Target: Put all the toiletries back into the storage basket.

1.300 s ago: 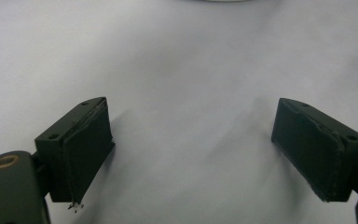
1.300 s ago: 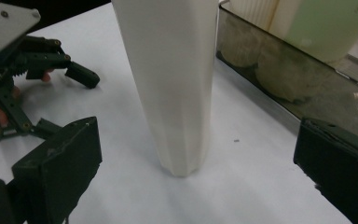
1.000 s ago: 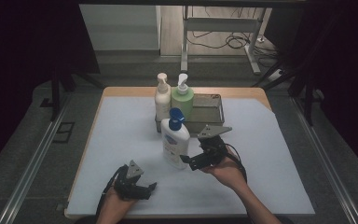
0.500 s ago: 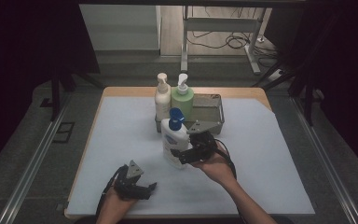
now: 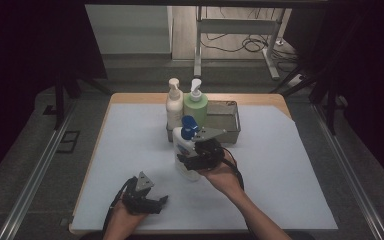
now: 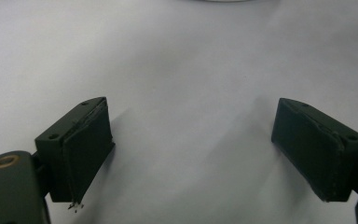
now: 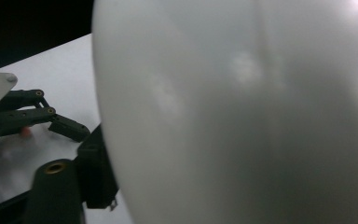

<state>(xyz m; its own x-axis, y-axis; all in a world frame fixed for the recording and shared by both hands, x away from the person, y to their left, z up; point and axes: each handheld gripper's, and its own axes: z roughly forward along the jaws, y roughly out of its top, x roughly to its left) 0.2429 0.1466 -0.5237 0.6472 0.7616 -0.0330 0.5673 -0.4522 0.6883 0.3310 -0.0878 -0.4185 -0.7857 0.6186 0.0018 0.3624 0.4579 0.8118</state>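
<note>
Two grippers: left gripper [image 5: 152, 202] unmoved, jaws apart.
Right gripper [image 5: 187, 161]: shifted left; jaws just closing around bottle [image 5: 184, 150].

i'm seeing the pump bottle [image 5: 185, 150] standing near the middle of the table [image 5: 290, 170], just in front of the tray [image 5: 225, 120], with my right gripper [image 5: 192, 159] sitting against its right side and the bottle between its jaws [image 7: 242, 112]. two more bottles [image 5: 174, 102] [image 5: 196, 102] are standing side by side at the tray's left end, behind the pump bottle. my left gripper [image 5: 152, 202] is resting near the front edge, to the left of and nearer me than the pump bottle, well apart from it.
</note>
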